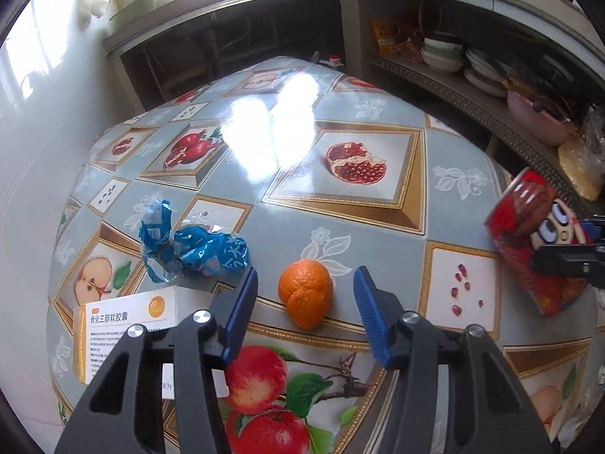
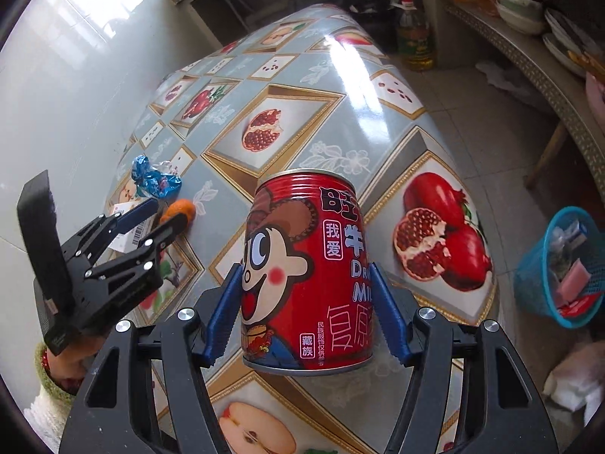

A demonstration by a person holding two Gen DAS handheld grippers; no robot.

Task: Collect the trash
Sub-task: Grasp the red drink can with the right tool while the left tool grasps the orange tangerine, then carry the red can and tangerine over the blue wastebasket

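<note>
Nearest your right hand, the right gripper (image 2: 306, 302) has its blue pads (image 2: 223, 314) pressed against both flanks of the red drink can (image 2: 308, 268), which stands upright on the patterned tablecloth (image 2: 287, 121); it is grasping the can. Keep the can vertical as you lift, since any liquid left inside could spill if it tilts.

Your left gripper (image 1: 306, 295) brackets the orange peel (image 1: 305, 292), which lies on the cloth between the fingers; a gap shows on either side, so the pads are not yet touching it. Lower until the tips almost meet the cloth, centre the peel between them, then close gently: the peel looks soft and may fold or slip out.

Just beside the left finger lies a white medicine box (image 1: 124, 336), and beyond it a crumpled blue wrapper (image 1: 193, 246). Avoid nudging the box as you close.

Farther off, on the floor past the table's right edge, stands a blue mesh basket (image 2: 529, 276) already holding some scraps. It is probably the destination; carry the can there clear of the table corner.
</note>
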